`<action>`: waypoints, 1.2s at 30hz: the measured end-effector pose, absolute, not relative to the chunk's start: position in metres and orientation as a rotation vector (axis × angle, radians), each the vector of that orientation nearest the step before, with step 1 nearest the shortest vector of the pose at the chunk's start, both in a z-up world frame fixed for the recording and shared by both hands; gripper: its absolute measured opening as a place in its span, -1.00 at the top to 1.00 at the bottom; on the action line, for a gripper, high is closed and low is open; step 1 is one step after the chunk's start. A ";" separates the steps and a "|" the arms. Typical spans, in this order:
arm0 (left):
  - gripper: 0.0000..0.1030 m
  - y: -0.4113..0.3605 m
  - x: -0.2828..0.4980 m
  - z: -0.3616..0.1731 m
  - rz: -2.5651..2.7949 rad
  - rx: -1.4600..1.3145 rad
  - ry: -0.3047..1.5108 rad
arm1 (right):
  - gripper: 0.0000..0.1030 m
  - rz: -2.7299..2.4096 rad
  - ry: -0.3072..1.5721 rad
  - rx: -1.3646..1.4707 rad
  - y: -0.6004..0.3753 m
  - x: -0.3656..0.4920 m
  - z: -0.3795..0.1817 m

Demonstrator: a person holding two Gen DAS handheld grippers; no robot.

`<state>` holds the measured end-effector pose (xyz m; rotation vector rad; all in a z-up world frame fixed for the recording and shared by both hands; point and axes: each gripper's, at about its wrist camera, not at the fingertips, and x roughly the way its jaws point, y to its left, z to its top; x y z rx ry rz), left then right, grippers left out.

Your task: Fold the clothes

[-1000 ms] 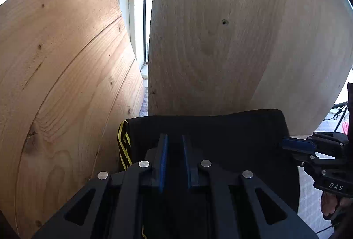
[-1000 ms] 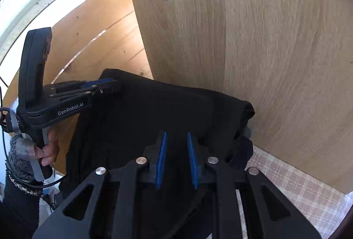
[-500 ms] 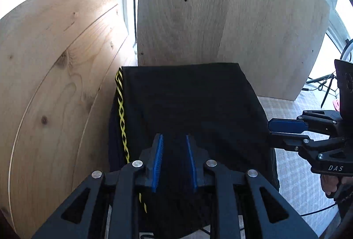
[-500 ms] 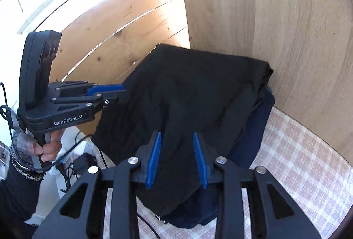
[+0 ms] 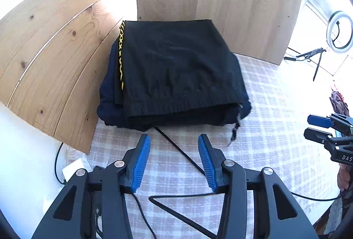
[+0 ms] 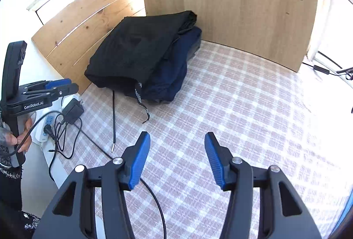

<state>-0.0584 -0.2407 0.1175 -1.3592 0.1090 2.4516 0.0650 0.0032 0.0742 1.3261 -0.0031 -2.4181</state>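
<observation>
Checked cloth [image 6: 231, 106] covers the work surface, walled by wooden boards [image 5: 220, 2] at the back corner. Nearest, the left gripper [image 5: 174, 159] and right gripper [image 6: 176, 157] hang over bare cloth short of the stack, blue pads spread wide and empty. Beyond them, black trousers [image 5: 176, 66] lie folded flat atop a navy garment [image 6: 172, 75], the stack tucked into the boards' corner, likely to keep the cloth's middle free. Drawstrings [image 6: 113, 119] trail forward from the stack.
</observation>
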 end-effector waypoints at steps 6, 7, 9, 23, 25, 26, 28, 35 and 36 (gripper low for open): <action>-0.27 -0.202 -0.003 0.151 2.512 -1.313 0.077 | -0.05 -2.509 -0.072 1.309 0.065 0.113 0.089; -0.32 -0.194 0.006 0.155 2.518 -1.301 0.065 | -0.05 -2.513 -0.075 1.305 0.074 0.120 0.091; -0.42 -0.176 0.027 0.164 2.545 -1.267 0.090 | -0.06 -2.523 -0.078 1.300 0.093 0.135 0.096; -0.52 -0.122 0.129 0.168 2.701 -1.276 -0.023 | -0.07 -2.587 -0.082 1.243 0.191 0.214 0.094; -0.52 -0.120 0.137 0.167 2.705 -1.290 -0.058 | -0.07 -2.589 -0.083 1.232 0.203 0.223 0.094; -0.52 -0.118 0.141 0.167 2.706 -1.292 -0.069 | -0.07 -2.589 -0.083 1.226 0.207 0.228 0.094; -0.52 -0.115 0.149 0.168 2.713 -1.292 -0.083 | -0.07 -2.581 -0.075 1.217 0.209 0.231 0.096; -0.53 -0.117 0.167 0.176 2.772 -1.283 -0.099 | -0.07 -2.556 -0.050 1.185 0.206 0.240 0.098; -0.53 -0.119 0.168 0.177 2.776 -1.279 -0.113 | -0.07 -2.553 -0.042 1.182 0.205 0.241 0.098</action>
